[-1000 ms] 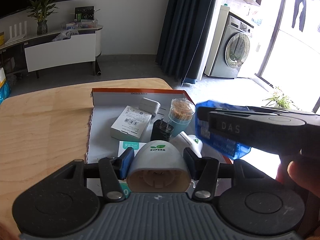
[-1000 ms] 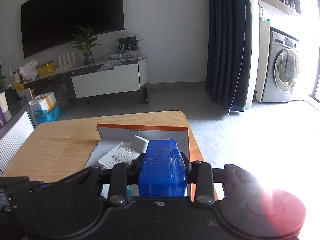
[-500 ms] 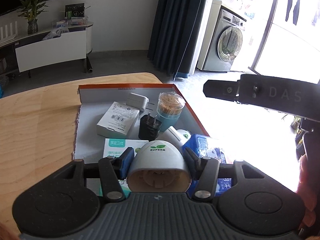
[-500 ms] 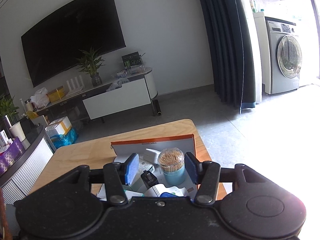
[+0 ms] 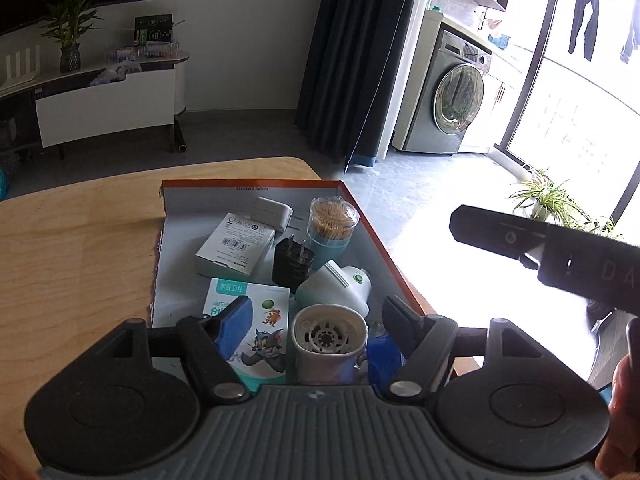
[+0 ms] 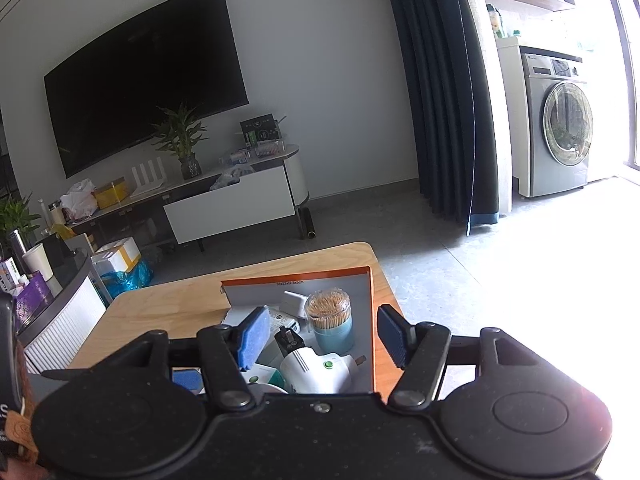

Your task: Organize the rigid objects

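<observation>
Jaws spread wide on both sides, nothing held. Left gripper (image 5: 316, 320) hangs over the near end of the orange-edged tray (image 5: 248, 181), which sits on the wooden table (image 5: 72, 240). White cup-shaped device (image 5: 329, 344) stands in the tray between the parted left fingers, touching neither. Blue box (image 5: 384, 356) just to its right. Beyond them: white plug-in unit (image 5: 340, 286), black charger (image 5: 291, 265), toothpick jar (image 5: 332, 226), white carton (image 5: 235, 243), white adapter (image 5: 272, 212), cartoon-printed packet (image 5: 260, 328). Right gripper (image 6: 320, 334) hovers above the tray's near end.
</observation>
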